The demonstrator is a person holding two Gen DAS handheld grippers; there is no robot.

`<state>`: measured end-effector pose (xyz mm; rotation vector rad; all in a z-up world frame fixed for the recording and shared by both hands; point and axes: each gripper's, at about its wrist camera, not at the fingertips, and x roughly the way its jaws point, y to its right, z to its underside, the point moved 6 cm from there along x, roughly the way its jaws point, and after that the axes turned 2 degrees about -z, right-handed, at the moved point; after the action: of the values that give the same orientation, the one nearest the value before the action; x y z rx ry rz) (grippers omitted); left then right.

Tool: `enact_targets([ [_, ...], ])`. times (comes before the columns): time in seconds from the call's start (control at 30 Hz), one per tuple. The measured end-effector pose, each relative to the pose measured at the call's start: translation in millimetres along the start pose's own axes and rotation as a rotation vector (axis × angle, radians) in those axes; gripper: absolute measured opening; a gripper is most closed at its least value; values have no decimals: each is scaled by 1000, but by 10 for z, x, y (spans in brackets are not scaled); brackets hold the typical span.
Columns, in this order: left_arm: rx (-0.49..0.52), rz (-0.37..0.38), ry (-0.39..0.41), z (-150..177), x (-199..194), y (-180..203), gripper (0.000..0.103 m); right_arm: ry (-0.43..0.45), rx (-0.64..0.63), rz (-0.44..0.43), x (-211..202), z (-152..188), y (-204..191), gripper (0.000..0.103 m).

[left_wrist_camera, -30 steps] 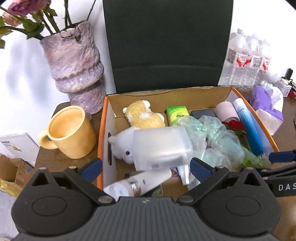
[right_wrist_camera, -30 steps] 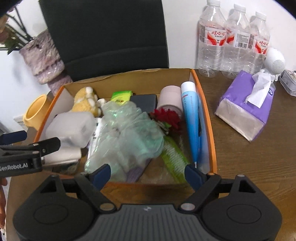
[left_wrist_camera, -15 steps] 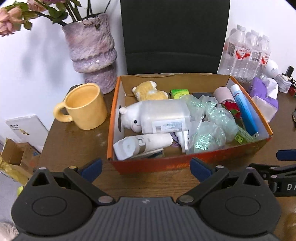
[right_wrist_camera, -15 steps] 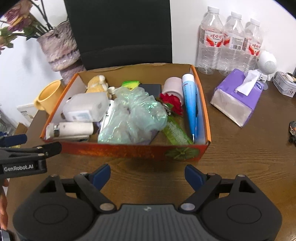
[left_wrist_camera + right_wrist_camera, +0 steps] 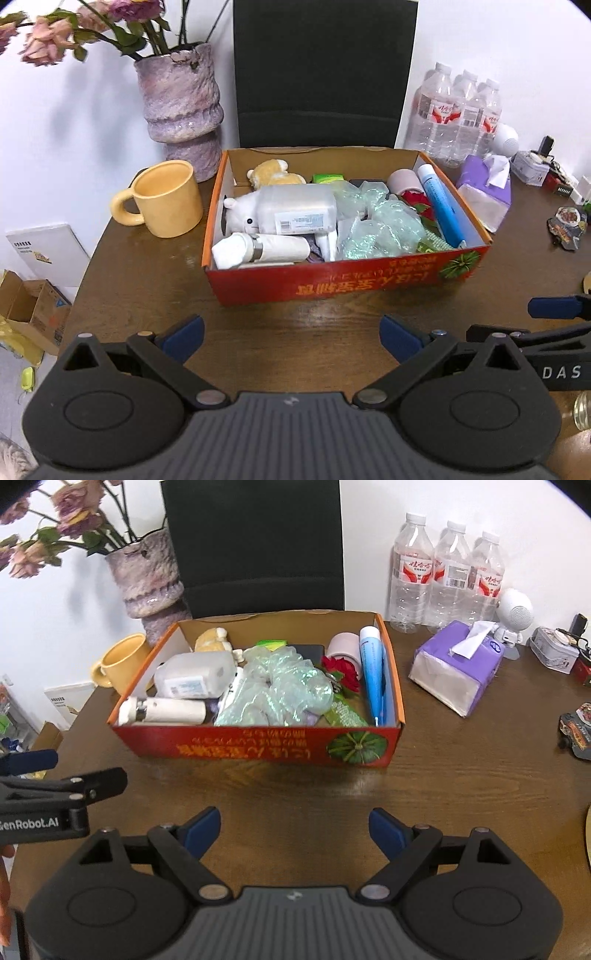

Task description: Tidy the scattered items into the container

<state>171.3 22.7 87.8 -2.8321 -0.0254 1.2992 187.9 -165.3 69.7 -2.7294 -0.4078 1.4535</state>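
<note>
A red cardboard box stands on the brown table, full of items. Inside lie a frosted plastic bottle, a white tube, a crumpled green plastic bag, a blue tube, a red flower and a plush toy. My left gripper hovers open over bare table in front of the box, holding nothing. My right gripper is likewise open and empty, just right of the left one.
A yellow mug and a purple vase with flowers stand left of the box. A purple tissue pack, three water bottles and small clutter sit at the right. A black chair back rises behind.
Both grippers have pulled back from over the box toward the table's near edge and risen slightly. The box now appears whole and farther away. Both stay open and empty.
</note>
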Motion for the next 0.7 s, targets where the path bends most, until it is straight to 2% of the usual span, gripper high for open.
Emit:
enact_targets([
  [0.2,-11,39,35,352,-290,13,103,11,-21,12,-162,315,-43,87],
  [0.37,-34,63,60,771,-399,17,103,41,-30,2,-252,630,-98,89],
  [0.43,-54,50,99,975,-397,4,103,76,-38,1,-262,762,-124,89],
  [0.6,-69,-60,192,1476,-398,-14,103,206,-46,-32,-237,1190,-142,94],
  [0.7,-102,-54,234,1667,-447,-53,103,253,-20,-26,-191,1499,-97,94],
])
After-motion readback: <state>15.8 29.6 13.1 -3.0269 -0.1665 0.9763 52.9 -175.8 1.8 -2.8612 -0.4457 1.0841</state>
